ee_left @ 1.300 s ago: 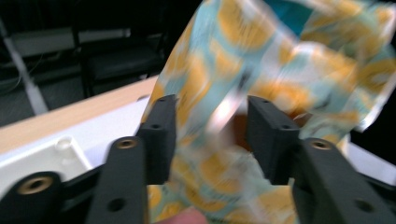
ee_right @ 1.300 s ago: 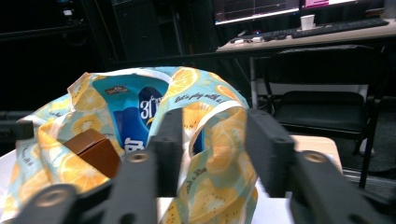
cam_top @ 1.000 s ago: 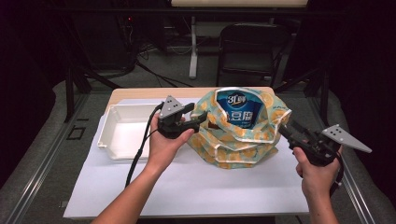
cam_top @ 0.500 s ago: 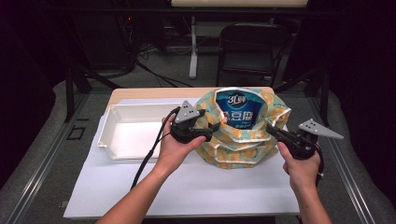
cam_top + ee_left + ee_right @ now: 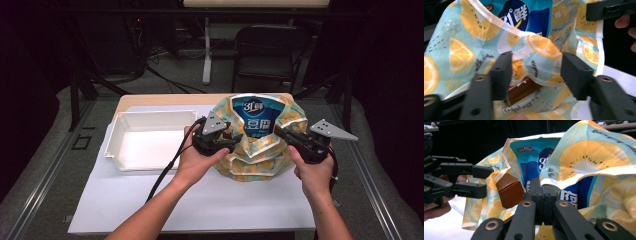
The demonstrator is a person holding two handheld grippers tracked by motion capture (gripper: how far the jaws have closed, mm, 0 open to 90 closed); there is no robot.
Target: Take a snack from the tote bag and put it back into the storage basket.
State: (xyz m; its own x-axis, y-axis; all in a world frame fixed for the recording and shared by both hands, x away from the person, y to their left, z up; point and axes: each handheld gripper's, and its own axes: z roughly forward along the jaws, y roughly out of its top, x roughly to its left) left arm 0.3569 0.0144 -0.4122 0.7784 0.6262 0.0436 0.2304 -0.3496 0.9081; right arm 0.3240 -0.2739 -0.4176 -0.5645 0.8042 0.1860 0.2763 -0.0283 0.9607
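A fruit-print bag (image 5: 255, 155) stands on the white sheet with a blue packet (image 5: 255, 117) upright in its mouth. A brown box (image 5: 510, 190) lies inside by the left wall; it is also in the left gripper view (image 5: 524, 88). My left gripper (image 5: 231, 142) is at the bag's left rim. Its jaws have just been closing and stand open (image 5: 536, 72) around the rim's hem without pressing it. My right gripper (image 5: 280, 134) is at the right rim, jaws shut (image 5: 541, 188) on the hem there. The left gripper (image 5: 482, 181) faces it across the opening.
A white tray (image 5: 150, 116) sits left of the bag on the sheet, with nothing in it. The wooden table's far edge (image 5: 170, 99) runs behind both. A chair (image 5: 265, 50) and stand legs are on the floor beyond.
Both hands have moved inward to the bag's rims. The right jaws, open a second ago, are now shut on the right rim. The left gripper has shifted right and slightly down.
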